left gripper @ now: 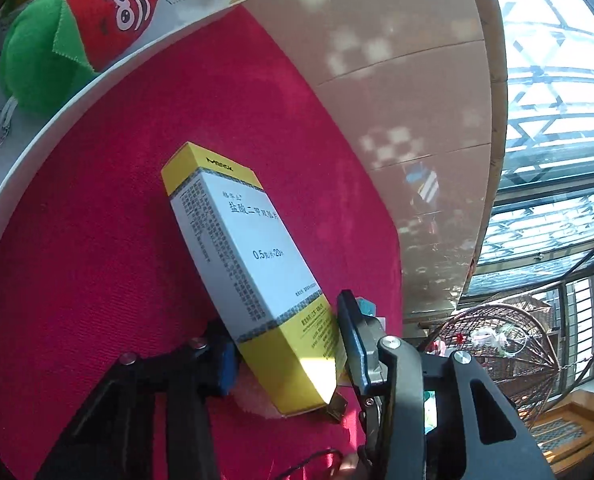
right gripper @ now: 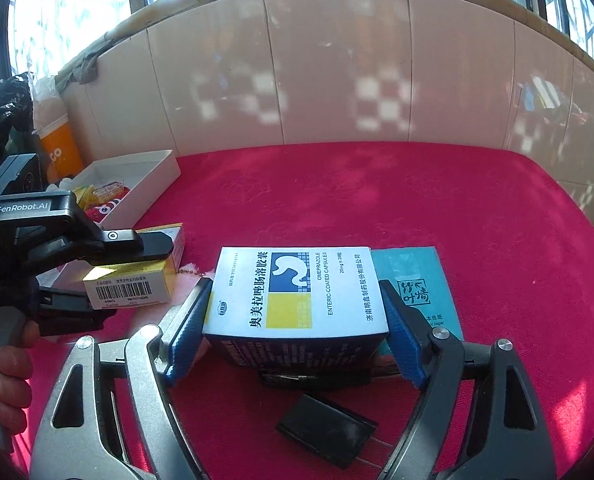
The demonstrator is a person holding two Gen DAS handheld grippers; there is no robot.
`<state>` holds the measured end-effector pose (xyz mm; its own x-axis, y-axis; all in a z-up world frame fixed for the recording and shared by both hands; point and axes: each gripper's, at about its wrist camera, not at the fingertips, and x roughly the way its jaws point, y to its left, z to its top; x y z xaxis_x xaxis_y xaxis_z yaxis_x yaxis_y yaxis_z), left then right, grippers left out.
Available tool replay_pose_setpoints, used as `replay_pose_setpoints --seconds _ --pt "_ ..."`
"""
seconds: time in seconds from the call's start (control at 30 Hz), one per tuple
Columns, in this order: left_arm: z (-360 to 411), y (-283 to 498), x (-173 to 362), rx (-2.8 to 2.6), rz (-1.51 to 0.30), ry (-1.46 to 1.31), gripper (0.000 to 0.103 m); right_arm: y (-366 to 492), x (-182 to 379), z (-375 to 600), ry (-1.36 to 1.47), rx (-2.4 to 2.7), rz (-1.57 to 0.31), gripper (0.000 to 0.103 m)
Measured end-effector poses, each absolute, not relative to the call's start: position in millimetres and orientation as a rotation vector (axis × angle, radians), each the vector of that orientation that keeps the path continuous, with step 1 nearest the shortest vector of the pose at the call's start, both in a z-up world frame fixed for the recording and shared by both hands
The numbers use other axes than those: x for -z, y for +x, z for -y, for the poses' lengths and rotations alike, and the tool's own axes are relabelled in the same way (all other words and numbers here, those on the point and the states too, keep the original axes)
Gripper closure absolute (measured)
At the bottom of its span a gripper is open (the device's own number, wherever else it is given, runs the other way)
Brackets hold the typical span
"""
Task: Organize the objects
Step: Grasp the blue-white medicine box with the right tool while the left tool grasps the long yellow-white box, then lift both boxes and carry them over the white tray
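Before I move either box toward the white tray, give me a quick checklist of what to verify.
1. Left gripper jaws shut on yellow medicine box: ok.
2. Right gripper jaws shut on omeprazole box: ok.
3. Room in white tray: cannot tell; a strawberry plush and packets already lie inside.
4. Teal packet under the omeprazole box stays behind: cannot tell.
5. Black wallet lying apart from both boxes: ok.

**Tally from both wrist cameras**

I count two medicine boxes: one yellow-and-white box (left gripper: pixel 245 276) and one omeprazole capsule box (right gripper: pixel 299 292). I see one white tray (right gripper: pixel 165 166), one red-and-green plush toy (left gripper: pixel 73 36), one teal tissue pack (right gripper: pixel 417 284), one black rectangular object (right gripper: pixel 325 434) and one orange cup (right gripper: pixel 59 152).
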<state>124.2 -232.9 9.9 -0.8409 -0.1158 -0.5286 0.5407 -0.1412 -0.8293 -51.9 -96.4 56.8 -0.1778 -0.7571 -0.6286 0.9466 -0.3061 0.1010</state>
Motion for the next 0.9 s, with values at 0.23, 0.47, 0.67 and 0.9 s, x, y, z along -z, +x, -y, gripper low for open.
replay_pose_setpoints --seconds 0.23,0.47,0.67,0.9 --pt "213 124 -37 2.217 -1.500 0.494 0.082 -52 -77 69 0.679 1.796 -0.288 0.023" --pt "198 127 -59 2.341 -1.307 0.487 0.082 -50 -99 44 0.647 1.834 -0.211 0.023" --pt "186 136 -83 2.441 -1.187 0.424 0.082 -50 -113 24 0.633 1.853 -0.144 0.023" --pt "172 145 -108 2.539 -1.098 0.351 0.082 -49 -126 10 0.618 1.878 -0.095 0.023"
